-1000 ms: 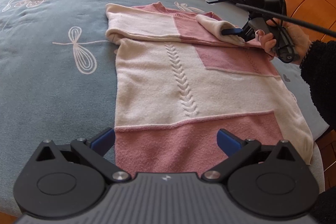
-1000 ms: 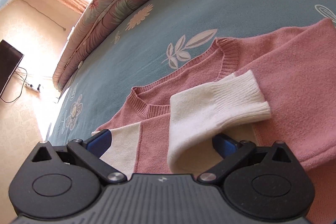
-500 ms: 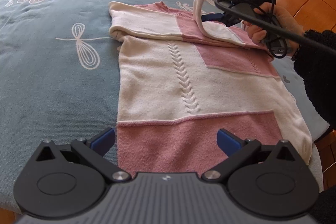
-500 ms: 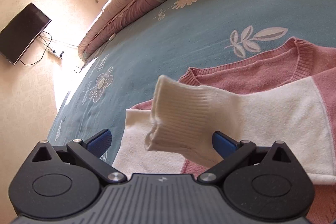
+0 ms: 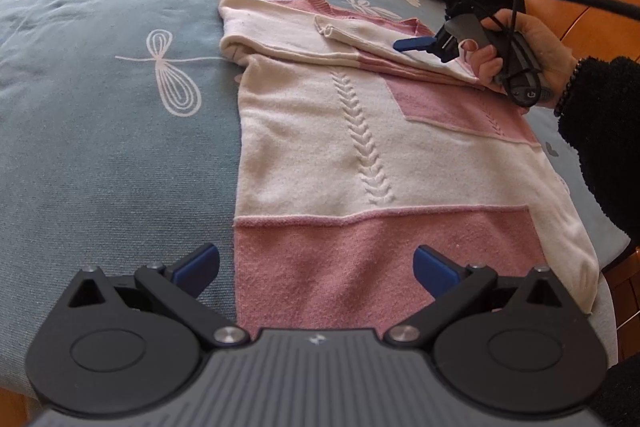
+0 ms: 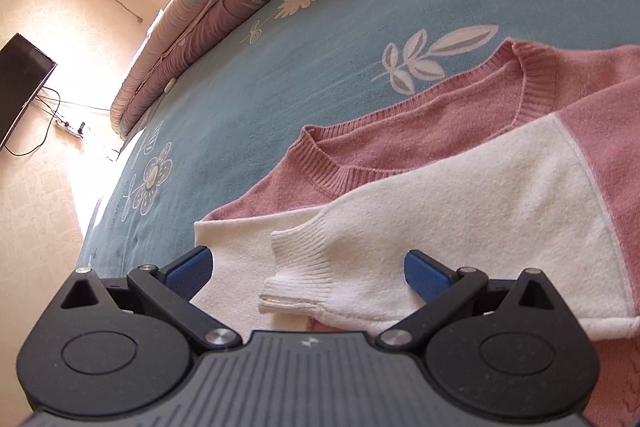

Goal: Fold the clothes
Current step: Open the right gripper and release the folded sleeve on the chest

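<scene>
The left gripper [image 5: 316,269] is open above the pink hem of the sweater [image 5: 360,147], which lies lengthwise, collar far, on the blue bed [image 5: 100,147]. The right gripper [image 6: 308,269], open, frames the folded white sleeve [image 6: 440,227]. Far left stands a television [image 6: 20,87].

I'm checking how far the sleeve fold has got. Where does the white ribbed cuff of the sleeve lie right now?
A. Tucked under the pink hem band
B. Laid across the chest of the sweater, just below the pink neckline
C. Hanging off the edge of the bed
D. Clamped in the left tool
B: the cuff rests flat on the sweater below the neckline, between the open fingers of the right tool; the left tool is open over the hem.
</scene>
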A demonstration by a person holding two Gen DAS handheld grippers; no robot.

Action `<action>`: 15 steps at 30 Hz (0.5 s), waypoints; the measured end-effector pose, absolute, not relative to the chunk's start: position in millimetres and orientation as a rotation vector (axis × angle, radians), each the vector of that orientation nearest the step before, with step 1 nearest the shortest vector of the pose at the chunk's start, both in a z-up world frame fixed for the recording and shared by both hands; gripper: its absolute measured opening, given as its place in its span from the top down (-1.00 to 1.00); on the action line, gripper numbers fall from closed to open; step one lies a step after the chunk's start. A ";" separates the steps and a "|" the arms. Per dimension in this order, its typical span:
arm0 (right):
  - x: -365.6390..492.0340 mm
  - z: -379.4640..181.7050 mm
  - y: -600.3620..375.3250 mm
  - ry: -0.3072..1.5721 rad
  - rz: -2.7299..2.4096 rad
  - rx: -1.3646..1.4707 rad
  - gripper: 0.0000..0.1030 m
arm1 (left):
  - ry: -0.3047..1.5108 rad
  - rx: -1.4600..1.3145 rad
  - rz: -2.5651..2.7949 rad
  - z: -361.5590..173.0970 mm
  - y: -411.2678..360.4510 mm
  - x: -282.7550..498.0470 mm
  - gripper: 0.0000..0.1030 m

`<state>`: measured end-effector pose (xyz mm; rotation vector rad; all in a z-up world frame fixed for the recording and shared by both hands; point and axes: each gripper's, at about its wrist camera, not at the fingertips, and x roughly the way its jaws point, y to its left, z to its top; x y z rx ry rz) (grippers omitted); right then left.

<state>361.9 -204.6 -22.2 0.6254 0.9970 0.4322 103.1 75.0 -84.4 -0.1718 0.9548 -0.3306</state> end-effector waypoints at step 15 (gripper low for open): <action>315.5 13.5 -336.4 0.854 0.219 0.507 -1.00 | 0.967 -0.144 -0.341 -84.2 63.9 105.8 -0.99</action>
